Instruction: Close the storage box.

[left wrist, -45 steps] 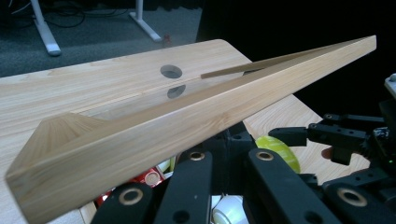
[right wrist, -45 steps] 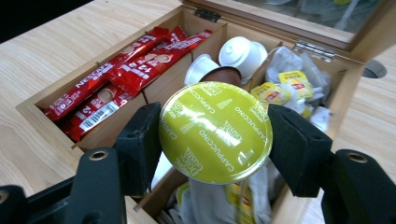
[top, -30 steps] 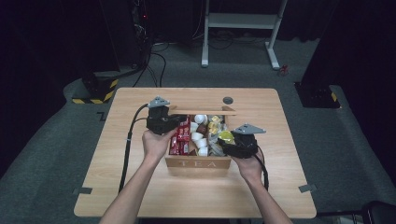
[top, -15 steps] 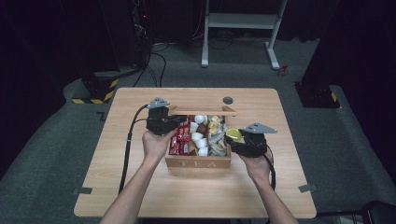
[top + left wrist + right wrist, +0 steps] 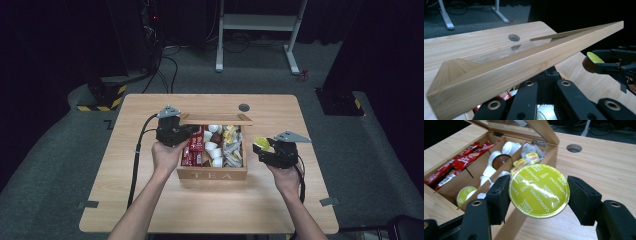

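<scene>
Left gripper view: lid point(image 5: 524, 62) hides left claw's grip; right claw point(image 5: 539, 192) clamps capsule point(image 5: 539, 190).

One tea box point(image 5: 212, 174), two grippers, one held capsule point(image 5: 539, 190) (others perhaps inside).

We seem to be in a lab or studio. A lone wooden table point(image 5: 210, 200) stands on grey carpet point(image 5: 60, 165), ringed by black curtains point(image 5: 45, 45). Loose cables point(image 5: 165, 75) and a white stand point(image 5: 260, 30) sit behind.
</scene>
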`<state>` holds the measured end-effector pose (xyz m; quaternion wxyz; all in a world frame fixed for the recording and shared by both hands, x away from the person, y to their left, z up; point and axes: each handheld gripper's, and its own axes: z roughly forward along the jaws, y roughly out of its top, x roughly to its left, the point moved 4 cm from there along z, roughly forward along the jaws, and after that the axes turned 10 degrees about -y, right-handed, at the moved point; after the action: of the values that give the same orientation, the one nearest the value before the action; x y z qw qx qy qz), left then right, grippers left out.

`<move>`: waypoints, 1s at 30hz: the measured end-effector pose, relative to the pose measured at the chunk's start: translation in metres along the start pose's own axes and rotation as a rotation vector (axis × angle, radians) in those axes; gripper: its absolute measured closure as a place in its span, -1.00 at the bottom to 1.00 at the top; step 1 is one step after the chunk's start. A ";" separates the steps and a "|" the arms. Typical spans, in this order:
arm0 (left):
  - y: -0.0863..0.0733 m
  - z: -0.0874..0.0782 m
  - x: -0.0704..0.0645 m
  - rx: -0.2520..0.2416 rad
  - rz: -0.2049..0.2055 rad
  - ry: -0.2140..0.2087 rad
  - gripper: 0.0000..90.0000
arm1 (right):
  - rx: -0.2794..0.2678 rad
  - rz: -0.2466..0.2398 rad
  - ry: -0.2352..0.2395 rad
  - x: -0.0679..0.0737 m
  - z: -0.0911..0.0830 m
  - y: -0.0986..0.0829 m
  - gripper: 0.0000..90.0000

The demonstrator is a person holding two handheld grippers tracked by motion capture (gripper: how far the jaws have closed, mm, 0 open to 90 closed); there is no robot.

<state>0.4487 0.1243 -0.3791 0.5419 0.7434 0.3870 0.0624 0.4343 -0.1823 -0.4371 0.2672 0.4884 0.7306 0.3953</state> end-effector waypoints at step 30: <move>-0.009 -0.001 -0.002 0.015 0.008 -0.006 1.00 | 0.121 0.058 -0.114 -0.037 0.030 -0.042 -0.16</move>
<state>0.4419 0.1252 -0.3860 0.5370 0.7494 0.3828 0.0597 0.4504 -0.2154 -0.4889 0.2671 0.5462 0.7223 0.3296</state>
